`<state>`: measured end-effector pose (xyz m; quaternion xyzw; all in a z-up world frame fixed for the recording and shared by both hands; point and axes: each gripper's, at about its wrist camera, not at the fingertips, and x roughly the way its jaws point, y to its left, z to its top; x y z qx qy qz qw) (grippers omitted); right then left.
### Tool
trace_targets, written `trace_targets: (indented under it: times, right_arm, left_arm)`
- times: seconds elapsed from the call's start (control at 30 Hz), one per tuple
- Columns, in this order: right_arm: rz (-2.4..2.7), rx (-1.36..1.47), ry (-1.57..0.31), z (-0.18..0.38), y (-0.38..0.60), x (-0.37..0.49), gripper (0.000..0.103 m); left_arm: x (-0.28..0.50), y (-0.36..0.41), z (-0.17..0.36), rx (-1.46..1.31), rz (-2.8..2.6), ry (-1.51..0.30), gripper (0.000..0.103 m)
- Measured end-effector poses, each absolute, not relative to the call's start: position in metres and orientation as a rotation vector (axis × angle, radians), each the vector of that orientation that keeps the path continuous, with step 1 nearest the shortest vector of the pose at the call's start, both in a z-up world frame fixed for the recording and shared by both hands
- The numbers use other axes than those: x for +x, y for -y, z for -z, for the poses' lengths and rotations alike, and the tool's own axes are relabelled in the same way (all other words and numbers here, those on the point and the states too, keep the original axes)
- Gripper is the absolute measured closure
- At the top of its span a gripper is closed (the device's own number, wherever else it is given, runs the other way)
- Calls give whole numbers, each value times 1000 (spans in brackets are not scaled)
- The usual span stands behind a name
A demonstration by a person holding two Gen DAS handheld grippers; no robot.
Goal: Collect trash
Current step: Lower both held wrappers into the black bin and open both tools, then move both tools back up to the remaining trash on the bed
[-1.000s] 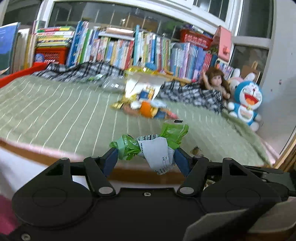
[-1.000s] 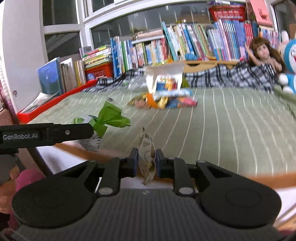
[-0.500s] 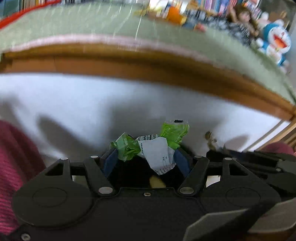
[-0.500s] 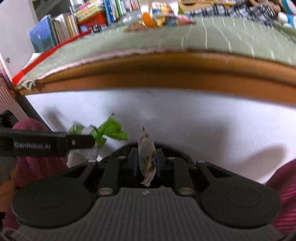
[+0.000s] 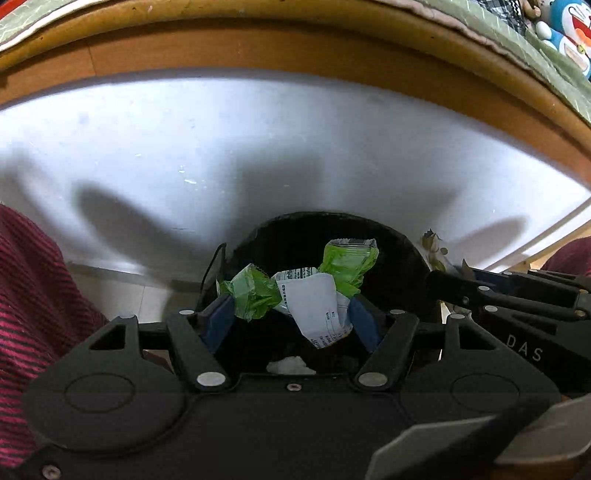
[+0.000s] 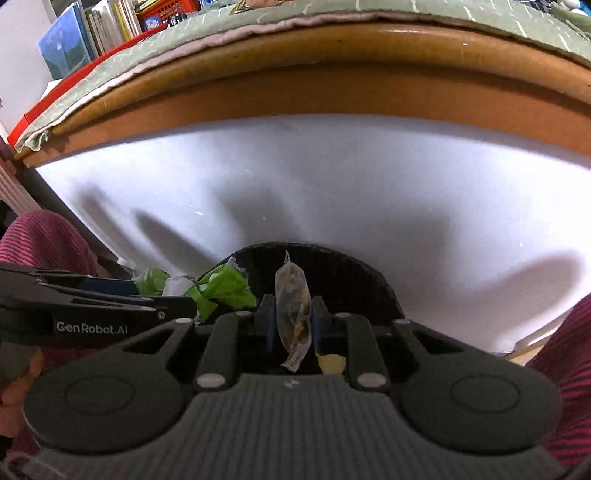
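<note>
My left gripper (image 5: 291,314) holds a crumpled green-and-white wrapper (image 5: 255,295) between its blue pads, and its jaws are opening. It hangs over the dark mouth of a black bin (image 5: 399,262). My right gripper (image 6: 291,319) pinches a small clear wrapper (image 6: 291,302) upright over the same black bin (image 6: 354,273); its jaws are opening too, with the wrapper still between them. In the right wrist view the left gripper (image 6: 162,301) and the green wrapper (image 6: 225,288) sit just to the left. The right gripper (image 5: 476,291) and the clear wrapper (image 5: 436,251) show in the left wrist view.
A white panel (image 5: 258,140) rises behind the bin under a wooden edge (image 6: 332,85) topped by a green striped mat (image 6: 258,22). A person's red striped clothing (image 5: 33,295) flanks both sides. A white scrap (image 5: 286,365) and a yellow piece (image 6: 332,363) lie inside the bin.
Both grippers have sunk from above the green mat to below its wooden edge and tipped downward over the black bin. Each still carries its wrapper.
</note>
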<state>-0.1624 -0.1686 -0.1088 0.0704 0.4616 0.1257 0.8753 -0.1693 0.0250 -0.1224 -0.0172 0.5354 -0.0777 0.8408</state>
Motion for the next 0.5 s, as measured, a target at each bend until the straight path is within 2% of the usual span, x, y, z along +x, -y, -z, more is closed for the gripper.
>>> trace_targets:
  times: [0.2, 0.3, 0.5]
  right_arm:
    - [-264, 155, -964, 109, 169, -160, 73]
    - [-265, 158, -966, 109, 170, -160, 56]
    - [-268, 142, -957, 108, 171, -161, 52]
  left_arm:
    - [-154, -17, 119, -40, 152, -1134, 29]
    - [-153, -15, 116, -40, 147, -1129, 28]
    - [-154, -13, 111, -30, 137, -1117, 24]
